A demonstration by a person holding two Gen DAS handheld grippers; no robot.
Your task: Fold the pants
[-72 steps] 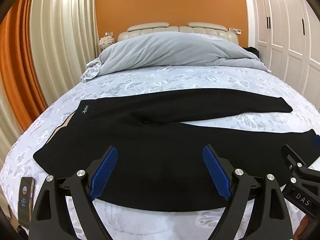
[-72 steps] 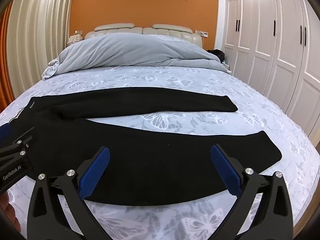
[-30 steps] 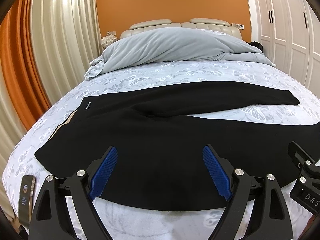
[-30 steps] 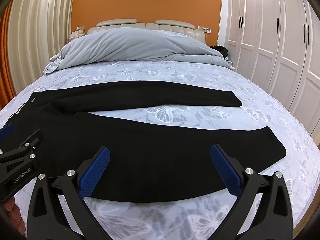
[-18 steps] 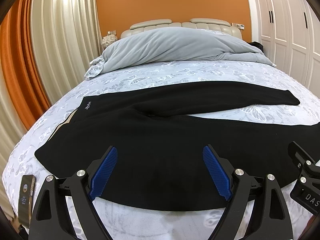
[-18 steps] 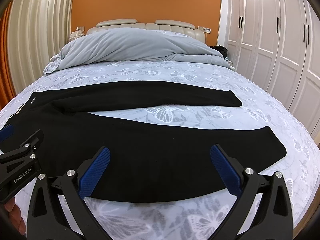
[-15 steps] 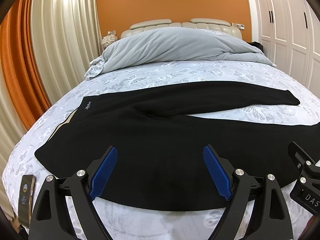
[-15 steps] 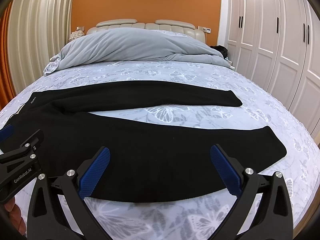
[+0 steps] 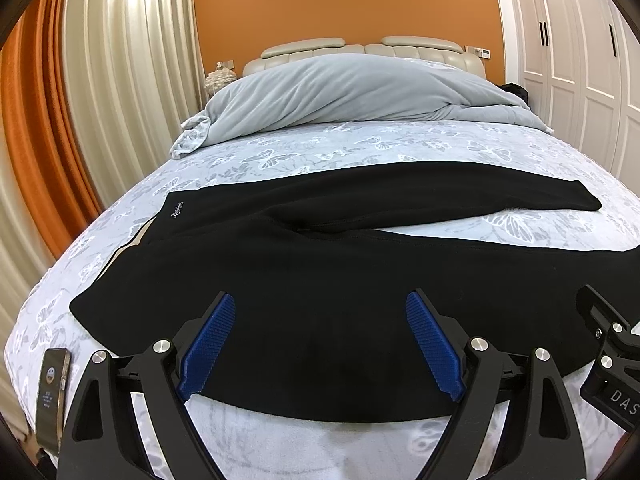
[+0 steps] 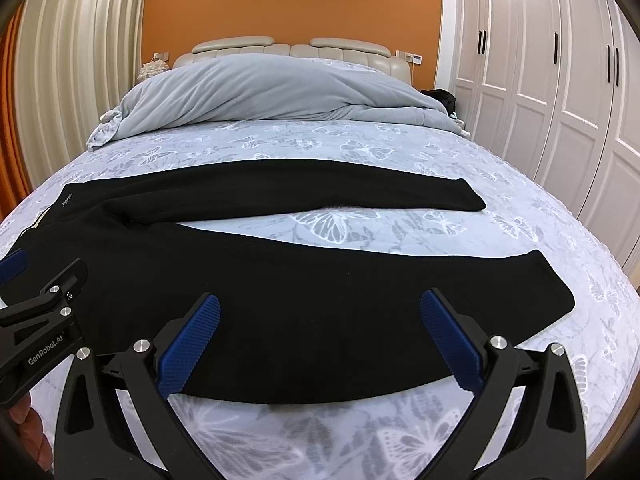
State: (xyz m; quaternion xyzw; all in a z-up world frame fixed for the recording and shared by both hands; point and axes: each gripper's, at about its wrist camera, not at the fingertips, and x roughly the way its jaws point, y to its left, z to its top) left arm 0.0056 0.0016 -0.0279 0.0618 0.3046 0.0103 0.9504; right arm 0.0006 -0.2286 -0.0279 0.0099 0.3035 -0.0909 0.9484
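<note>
the black pants (image 9: 320, 280) lie spread flat across the bed (image 9: 360, 148), waistband toward your left, both legs running off to your right and splayed apart in a narrow v, with patterned sheet showing between them. your left gripper (image 9: 320, 340) and right gripper (image 10: 320, 340) both hover over the near leg's lower edge, fingers spread wide, pinching nothing. the fabric looks soft, knit and limp, probably light; expect it to sag and drag on the sheet rather than hold a line, so take hold at an edge: the near waistband corner (image 9: 80, 304) with your left, the near cuff (image 10: 560, 300) with your right, then carry that leg over onto the far one. in the left view the near cuff is cut off behind the other gripper. black on black hides seams and creases at the crotch. a phone (image 9: 52, 392) rests at the bed's left corner.
</note>
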